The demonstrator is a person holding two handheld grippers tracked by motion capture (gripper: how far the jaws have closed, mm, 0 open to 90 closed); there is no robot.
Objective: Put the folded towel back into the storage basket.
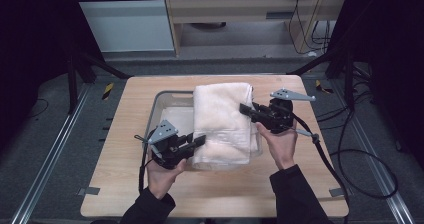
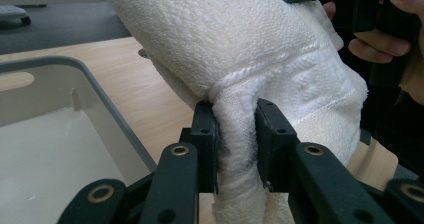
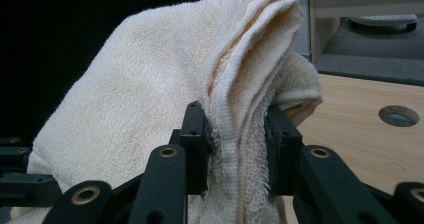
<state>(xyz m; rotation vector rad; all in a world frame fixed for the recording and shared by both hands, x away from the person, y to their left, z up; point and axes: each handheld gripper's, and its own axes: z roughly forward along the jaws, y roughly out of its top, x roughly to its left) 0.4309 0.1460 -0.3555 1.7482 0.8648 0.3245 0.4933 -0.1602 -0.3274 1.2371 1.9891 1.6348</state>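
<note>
Hand-held gripper work here is a two-sided hold: the left hand-held gripper (image 1: 199, 140) has its jaws closed on a bunched fold at the near edge of the folded towel (image 1: 223, 122), and the right hand-held gripper (image 1: 246, 109) is clamped on the layered edge along the towel's other side. In the left gripper view the cloth squeezes into a narrow ridge between the two black jaws, and the right gripper view shows several terry layers pinched together the same way, so each grip seems chosen to catch all the layers at once and keep the fold from opening.

From the high view the towel lies lengthwise over the right part of the clear plastic bin (image 1: 161, 107), which sits in the middle of the wooden desk (image 1: 120, 184). Its right and near edges overhang the bin's rim. Gripping at opposite edges probably keeps the bundle level and taut, so that it can be steered as one piece relative to the bin. Whether it is resting on the rim or carried just above it cannot be told.
</note>
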